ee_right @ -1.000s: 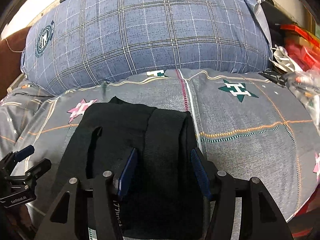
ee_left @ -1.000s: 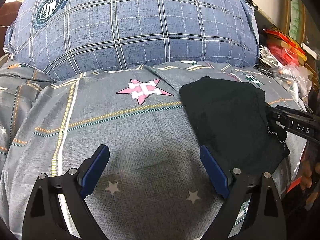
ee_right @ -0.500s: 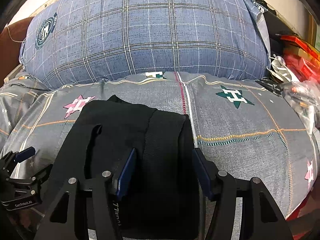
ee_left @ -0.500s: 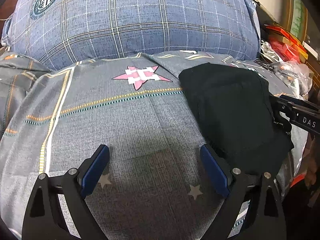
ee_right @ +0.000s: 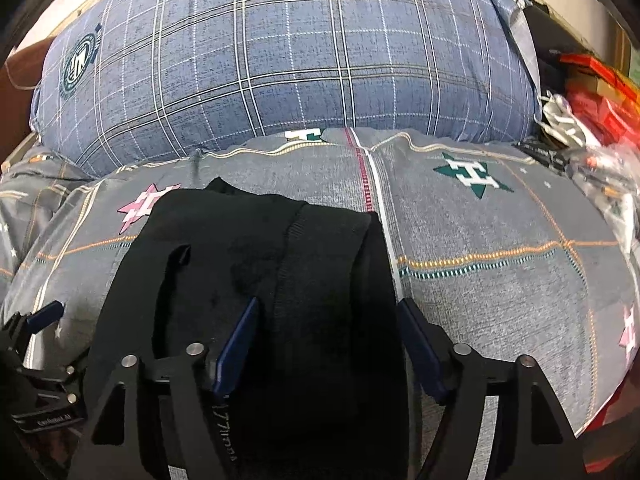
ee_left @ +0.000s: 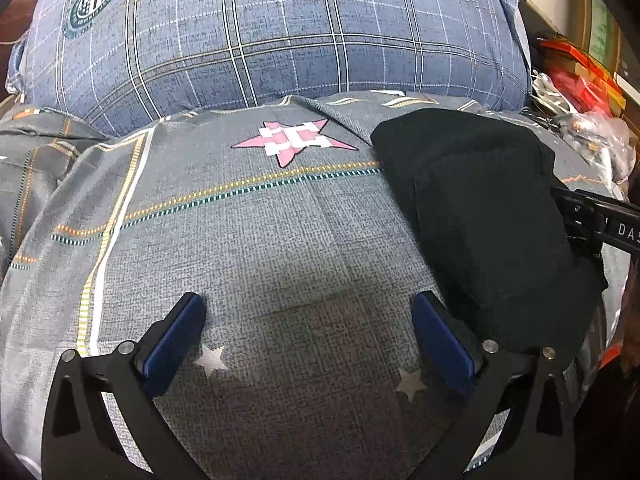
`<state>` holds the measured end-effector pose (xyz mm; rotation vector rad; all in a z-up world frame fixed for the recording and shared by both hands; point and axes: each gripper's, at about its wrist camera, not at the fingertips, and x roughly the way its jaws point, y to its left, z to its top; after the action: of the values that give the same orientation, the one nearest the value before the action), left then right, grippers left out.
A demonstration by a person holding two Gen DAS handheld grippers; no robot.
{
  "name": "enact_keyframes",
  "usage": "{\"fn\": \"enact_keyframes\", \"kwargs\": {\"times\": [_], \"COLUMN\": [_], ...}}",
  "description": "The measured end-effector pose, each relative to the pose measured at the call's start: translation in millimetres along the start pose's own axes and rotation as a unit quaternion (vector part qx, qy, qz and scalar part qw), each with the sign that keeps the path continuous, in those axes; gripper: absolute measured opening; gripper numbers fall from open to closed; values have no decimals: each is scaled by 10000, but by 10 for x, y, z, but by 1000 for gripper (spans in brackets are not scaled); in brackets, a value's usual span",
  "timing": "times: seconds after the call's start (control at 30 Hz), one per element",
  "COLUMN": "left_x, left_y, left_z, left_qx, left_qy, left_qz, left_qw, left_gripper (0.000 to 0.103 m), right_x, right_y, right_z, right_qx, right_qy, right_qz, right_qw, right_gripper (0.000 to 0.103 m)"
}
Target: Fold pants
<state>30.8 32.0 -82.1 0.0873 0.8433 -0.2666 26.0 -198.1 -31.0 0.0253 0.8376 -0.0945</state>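
Pants (ee_right: 256, 280) lie folded into a compact black stack on the grey bedsheet (ee_left: 280, 240), below the blue pillow (ee_left: 280, 40). Right gripper (ee_right: 326, 344) straddles the stack's right part, jaws opening, likely letting go after the fold. Left gripper (ee_left: 308, 332) is opening wide over bare sheet, empty, beside the pants. Only the right view shows the fold layers; the left view shows the stack's side edge.
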Motion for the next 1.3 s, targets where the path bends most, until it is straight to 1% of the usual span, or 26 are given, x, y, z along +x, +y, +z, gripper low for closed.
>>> {"fn": "enact_keyframes", "kwargs": {"times": [0.13, 0.27, 0.37, 0.43, 0.5, 0.57, 0.6, 0.67, 0.73, 0.8, 0.87, 0.9, 0.97, 1.0, 1.07, 1.1, 1.2, 1.3], "left_x": [-24, -42, -50, -106, -222, -307, -338, -363, -383, -389, -361, -326, -258, -221, -201, -222, -383, -543], "left_y": [1, -5, 9, 35, 53, 44, 32, 23, 5, 0, -26, -39, -85, -109, -129, -129, -127, -119], "left_z": [-29, -25, 28, 66, 96, 117, 124, 129, 123, 129, 146, 156, 179, 194, 205, 208, 215, 218], "left_qx": [-21, 146, 141, 61, 12, 59, 97, 147, 172, 167, 180, 156, 97, 82, 47, 33, -33, -105], "left_qy": [2, 93, 160, 18, -355, -598, -668, -756, -825, -857, -816, -725, -486, -330, -112, -98, -289, -401], "left_qz": [5, -76, -131, -169, -70, -46, -97, -260, -453, -535, -484, -406, -47, 204, 470, 469, 575, 605], "left_qw": [10000, 9998, 9997, 9998, 9993, 9982, 9977, 9967, 9954, 9947, 9953, 9964, 9988, 9992, 9988, 9988, 9979, 9973], "left_gripper": [103, 103, 103, 103, 103, 103, 103, 103, 103, 103, 103, 103, 103, 103, 103, 103, 103, 103], "right_x": [18, 41, 32, -4, -85, -194, -236, -305, -306, -285, -256, -237, -232, -226, -206, -204, -242, -306], "right_y": [-38, -75, -58, -11, 2, -43, -82, -228, -402, -497, -516, -496, -422, -385, -336, -318, -212, -51], "right_z": [-7, -24, -35, -34, -12, 28, 51, 107, 139, 149, 132, 119, 80, 77, 64, 63, 59, 49], "right_qx": [81, 208, 142, -44, -181, -237, -198, 8, 296, 435, 440, 351, 133, 26, -50, -24, -21, -226], "right_qy": [25, 70, 31, -51, -215, -392, -450, -505, -439, -359, -293, -248, -240, -239, -186, -171, -214, -356], "right_qz": [86, 184, 113, -12, -83, -58, -1, 306, 618, 722, 659, 588, 356, 239, 244, 300, 448, 356], "right_qw": [9999, 9996, 9998, 10000, 9996, 9989, 9988, 9983, 9967, 9958, 9964, 9973, 9990, 9994, 9995, 9994, 9988, 9985], "right_gripper": [76, 78, 80, 80, 80, 80, 80, 80, 80, 80, 80, 80, 80, 80, 80, 80, 80, 80]}}
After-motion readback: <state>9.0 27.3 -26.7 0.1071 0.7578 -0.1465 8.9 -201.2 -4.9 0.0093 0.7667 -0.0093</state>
